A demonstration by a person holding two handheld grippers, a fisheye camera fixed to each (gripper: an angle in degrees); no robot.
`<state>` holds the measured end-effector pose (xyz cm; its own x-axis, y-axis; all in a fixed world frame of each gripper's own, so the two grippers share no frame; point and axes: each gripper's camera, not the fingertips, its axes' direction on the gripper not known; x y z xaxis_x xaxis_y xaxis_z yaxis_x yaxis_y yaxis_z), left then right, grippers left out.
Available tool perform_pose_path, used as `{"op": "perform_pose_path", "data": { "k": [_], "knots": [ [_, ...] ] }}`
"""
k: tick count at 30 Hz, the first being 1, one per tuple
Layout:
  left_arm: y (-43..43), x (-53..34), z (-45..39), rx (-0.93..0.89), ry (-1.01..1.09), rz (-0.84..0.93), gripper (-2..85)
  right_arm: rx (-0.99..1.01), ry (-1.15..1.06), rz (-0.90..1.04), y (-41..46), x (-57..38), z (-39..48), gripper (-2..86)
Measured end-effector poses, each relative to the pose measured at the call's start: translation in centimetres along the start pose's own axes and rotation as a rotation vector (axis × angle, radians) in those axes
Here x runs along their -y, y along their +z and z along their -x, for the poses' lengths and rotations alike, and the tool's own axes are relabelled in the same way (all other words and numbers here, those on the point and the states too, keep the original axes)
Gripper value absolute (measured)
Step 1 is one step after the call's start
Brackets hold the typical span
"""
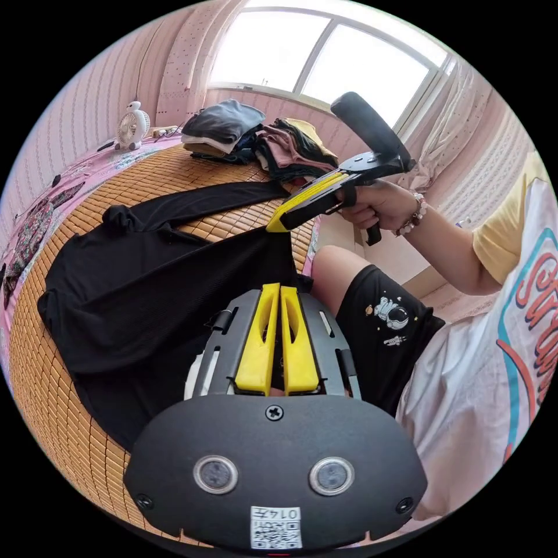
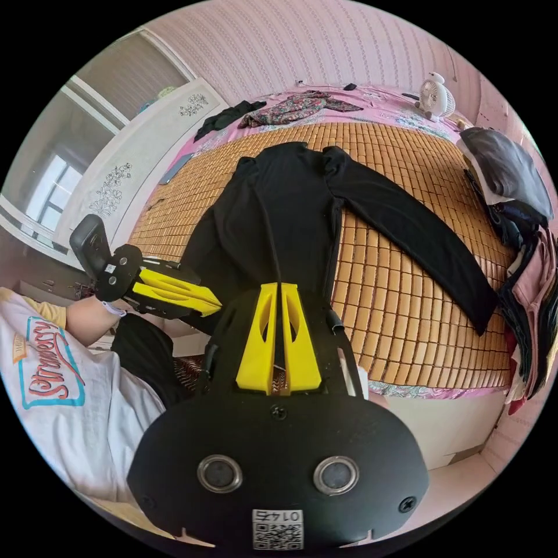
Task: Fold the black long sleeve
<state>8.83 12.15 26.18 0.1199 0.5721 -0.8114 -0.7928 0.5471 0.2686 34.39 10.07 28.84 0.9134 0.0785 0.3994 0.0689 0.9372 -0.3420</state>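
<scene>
In the left gripper view, the left gripper (image 1: 280, 289), with yellow jaws nearly closed, pinches the near hem of the black long-sleeve shirt (image 1: 145, 290). The right gripper (image 1: 276, 224), held in a hand (image 1: 381, 206), also has its yellow jaws closed on the hem further along, at the bed's edge. The shirt lies on a woven bamboo mat (image 1: 58, 395) covering the bed, one sleeve stretched toward a pile of folded clothes (image 1: 256, 139) under the window. Bare mat lies around the shirt. A small white fan (image 1: 132, 125) stands at the far edge.

In the right gripper view, the right gripper (image 2: 280, 288) clamps the shirt's (image 2: 290, 203) hem, raised into a ridge between the jaws. The left gripper (image 2: 212, 302) meets the hem's other corner just beside it; whether it grips there I cannot tell. The long sleeve runs diagonally across open mat (image 2: 395, 279), its cuff ending near the mat's near edge and close to the clothes pile (image 2: 517, 197). A patterned garment (image 2: 296, 107) lies beyond the mat, well apart.
</scene>
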Motion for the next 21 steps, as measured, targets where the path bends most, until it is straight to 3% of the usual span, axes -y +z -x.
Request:
{"op": "perform_pose_path", "data": {
  "k": [7, 11, 15, 19, 21],
  "knots": [
    [6.3, -1.8, -0.5, -0.113, -0.039, 0.15, -0.8, -0.031, 0.112, 0.294, 7.2, -2.2, -3.6, 1.3],
    [6.9, -3.4, -0.2, -0.103, -0.058, 0.187, -0.8, -0.129, 0.072, 0.295, 7.1, -2.5, -3.7, 4.7],
    [3.3, -4.6, 2.5, 0.019, -0.142, 0.105, -0.8, -0.26, 0.176, 0.11, 3.6, -2.6, -8.0, 7.8],
    [-1.0, -6.8, 8.7, 0.245, -0.349, 0.027, -0.7, -0.423, 0.553, -0.242, -0.8, -4.3, -17.7, 8.4],
    [-2.3, -7.8, 11.2, 0.319, -0.423, 0.001, -0.7, -0.532, 0.678, -0.267, -1.2, -4.5, -21.4, 9.2]
  ]
}}
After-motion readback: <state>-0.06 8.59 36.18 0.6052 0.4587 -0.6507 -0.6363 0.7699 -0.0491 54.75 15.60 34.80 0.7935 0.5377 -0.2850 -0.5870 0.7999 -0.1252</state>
